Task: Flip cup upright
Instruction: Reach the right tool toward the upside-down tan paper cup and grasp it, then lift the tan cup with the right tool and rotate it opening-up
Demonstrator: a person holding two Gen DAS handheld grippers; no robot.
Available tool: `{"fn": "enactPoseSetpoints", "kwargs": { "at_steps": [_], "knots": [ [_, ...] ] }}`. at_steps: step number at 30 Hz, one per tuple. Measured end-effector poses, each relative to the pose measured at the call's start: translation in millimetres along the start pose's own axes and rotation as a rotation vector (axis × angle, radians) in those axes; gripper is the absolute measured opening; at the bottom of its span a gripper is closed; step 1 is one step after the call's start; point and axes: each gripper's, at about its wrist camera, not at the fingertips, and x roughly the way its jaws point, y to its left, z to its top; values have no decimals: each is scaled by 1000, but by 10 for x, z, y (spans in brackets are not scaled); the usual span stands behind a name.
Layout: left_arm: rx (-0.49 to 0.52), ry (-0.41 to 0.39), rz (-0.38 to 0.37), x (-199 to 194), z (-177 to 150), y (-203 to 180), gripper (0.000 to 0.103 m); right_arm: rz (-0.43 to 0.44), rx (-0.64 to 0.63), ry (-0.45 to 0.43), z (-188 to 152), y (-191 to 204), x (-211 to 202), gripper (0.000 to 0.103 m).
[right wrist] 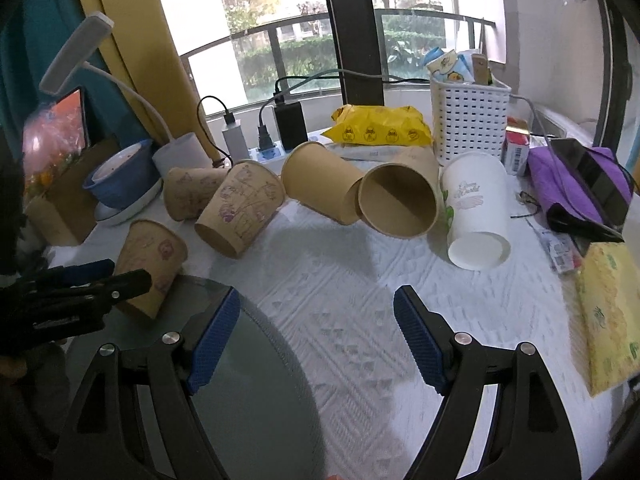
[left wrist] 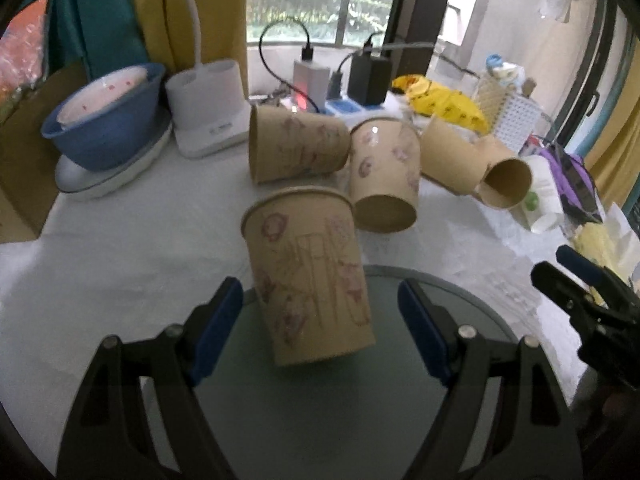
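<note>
my left claw (left wrist: 320,320) hangs open around the kraft cup (left wrist: 308,280), which stands rim-up, slightly tilted, on the glass disc (left wrist: 440,300). right claw (right wrist: 316,336) open, empty. next cup probably needs gripping.

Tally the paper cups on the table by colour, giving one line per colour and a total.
Brown paper cups: 5, the nearest one standing rim-up by the left gripper, four lying on their sides.
White paper cups: 1, lying on its side.
Total: 6
</note>
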Motion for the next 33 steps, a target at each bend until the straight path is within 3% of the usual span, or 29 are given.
{"fn": "enactPoseSetpoints", "kwargs": {
  "at_steps": [4, 6, 7, 15, 22, 33],
  "knots": [
    [-3, 61, 2, 173, 28, -3, 80, 4, 14, 15, 11, -50, 94, 82],
    [1, 81, 2, 219, 30, 1, 65, 4, 22, 21, 16, -72, 126, 82],
    [-2, 92, -4, 239, 27, 5, 62, 4, 24, 23, 13, -81, 132, 82],
    [3, 78, -36, 91, -28, -11, 59, 9, 25, 0, 4, -60, -2, 82],
    [80, 17, -81, -289, -265, -170, 59, 34, 23, -33, -38, 56, -316, 82],
    [220, -180, -148, -949, -942, -282, 59, 161, -4, -73, -271, 586, -958, 82]
  ]
}}
